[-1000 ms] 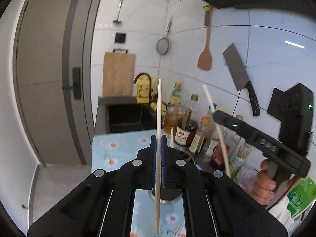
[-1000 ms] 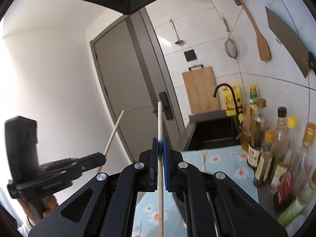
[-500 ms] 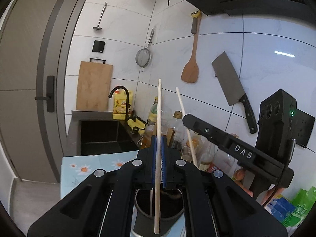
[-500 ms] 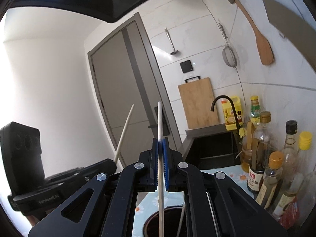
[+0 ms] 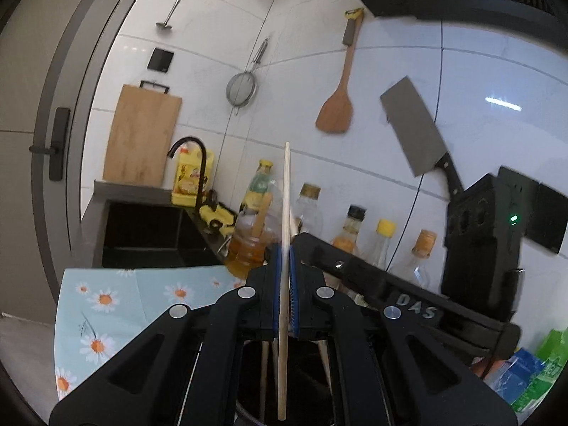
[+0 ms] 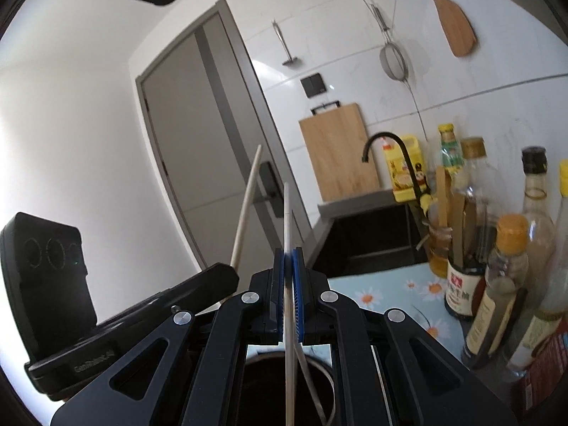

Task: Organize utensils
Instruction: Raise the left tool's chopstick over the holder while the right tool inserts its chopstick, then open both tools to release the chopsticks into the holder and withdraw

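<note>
Left gripper (image 5: 283, 248) jaws pinching pale wooden chopstick (image 5: 285, 191), upright | right gripper (image 6: 288, 254) jaws pinching second pale chopstick (image 6: 287, 213), upright | dark round utensil holder (image 6: 321, 364) directly below both, on daisy-print counter cloth (image 5: 135, 291) | judgement: lower ends over the mouth; straight descent, then release

Bright, even daylight w/ a ceiling-lamp glare streak on the wall tiles (image 5: 504, 103), strong fisheye bending and black vignette at edges, slight motion blur on the wooden spatula (image 6: 454, 32) and bottles (image 6: 504, 284).
</note>
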The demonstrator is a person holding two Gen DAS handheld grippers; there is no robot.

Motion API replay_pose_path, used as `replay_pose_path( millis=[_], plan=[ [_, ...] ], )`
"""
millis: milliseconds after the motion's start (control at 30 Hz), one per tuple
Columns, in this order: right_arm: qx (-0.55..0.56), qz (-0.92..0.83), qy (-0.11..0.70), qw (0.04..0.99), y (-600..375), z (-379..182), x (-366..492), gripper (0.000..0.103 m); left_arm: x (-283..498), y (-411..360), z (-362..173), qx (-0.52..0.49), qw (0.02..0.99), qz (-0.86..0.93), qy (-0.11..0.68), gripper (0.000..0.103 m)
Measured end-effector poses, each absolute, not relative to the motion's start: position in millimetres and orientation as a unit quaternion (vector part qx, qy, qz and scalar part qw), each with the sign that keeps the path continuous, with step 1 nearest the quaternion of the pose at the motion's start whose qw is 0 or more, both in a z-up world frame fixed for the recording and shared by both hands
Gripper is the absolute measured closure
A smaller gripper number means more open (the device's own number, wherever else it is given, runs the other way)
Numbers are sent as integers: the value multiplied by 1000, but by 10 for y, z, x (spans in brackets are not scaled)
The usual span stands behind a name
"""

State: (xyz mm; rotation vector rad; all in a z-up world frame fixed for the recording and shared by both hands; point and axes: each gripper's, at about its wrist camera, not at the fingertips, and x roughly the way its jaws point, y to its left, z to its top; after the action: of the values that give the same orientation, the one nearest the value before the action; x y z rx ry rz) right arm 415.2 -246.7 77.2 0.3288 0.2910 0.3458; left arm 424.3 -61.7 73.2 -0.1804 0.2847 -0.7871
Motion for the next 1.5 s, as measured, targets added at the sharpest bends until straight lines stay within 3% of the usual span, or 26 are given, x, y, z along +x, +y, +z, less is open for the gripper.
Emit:
replay_pose_path(
  millis=[67,133,200,300,367,400,467,567,867,933,1500],
  plan=[
    [155,166,153,962,-2468,731,4102,95,4235,-569,651,-97,906,-386,146,98],
    [153,156,154,964,-2486,729,4027,94,4189,-494,626,-99,908,-380,147,90],
    [141,125,156,970,-2497,773,3952,94,4136,-418,653,-98,912,-373,143,66],
    [123,95,154,976,-2512,896,3821,93,3997,-255,778,-90,919,-360,129,47],
    [116,80,149,979,-2522,1004,3709,78,3907,-170,871,-82,926,-350,119,38],
    [113,77,144,980,-2522,1055,3654,69,3868,-136,913,-78,929,-342,120,28],
    [104,73,135,983,-2500,1170,3519,65,3778,-50,993,-81,930,-339,114,24],
    [96,71,125,985,-2461,1321,3332,54,3690,40,1085,-84,932,-332,116,10],
    [103,49,125,986,-2310,1610,2884,31,3402,285,1236,-73,940,-310,126,6],
    [102,39,126,986,-2276,1640,2790,17,3345,335,1245,-67,940,-308,132,6],
    [138,-79,154,975,-2393,1633,2074,9,3232,404,995,-33,922,-336,191,6]
  ],
)
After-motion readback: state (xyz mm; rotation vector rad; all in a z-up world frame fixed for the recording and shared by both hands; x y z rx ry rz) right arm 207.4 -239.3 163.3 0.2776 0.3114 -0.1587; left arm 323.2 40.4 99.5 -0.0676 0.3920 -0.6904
